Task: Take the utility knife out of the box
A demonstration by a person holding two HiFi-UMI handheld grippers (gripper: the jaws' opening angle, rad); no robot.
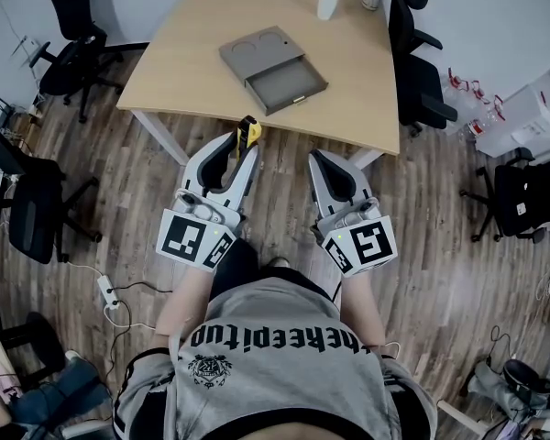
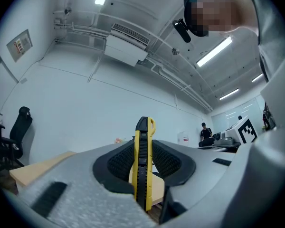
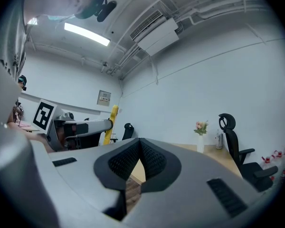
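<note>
Counter point(image 1: 192, 53) is sitting well ahead of both claws, carrying the grey box point(image 1: 261, 51) with its drawer point(image 1: 287, 84) hanging open and looking empty, so the knife is already out. Left claw point(image 1: 241, 154) is clamping the yellow utility knife point(image 2: 143, 165) edge-on between its pads, jaws parted only by the knife body, its end poking past the fingertips, probably to keep it clear of the box. Right claw point(image 3: 140, 148) is sitting closed and holding nothing, near the left claw, on its right.
</note>
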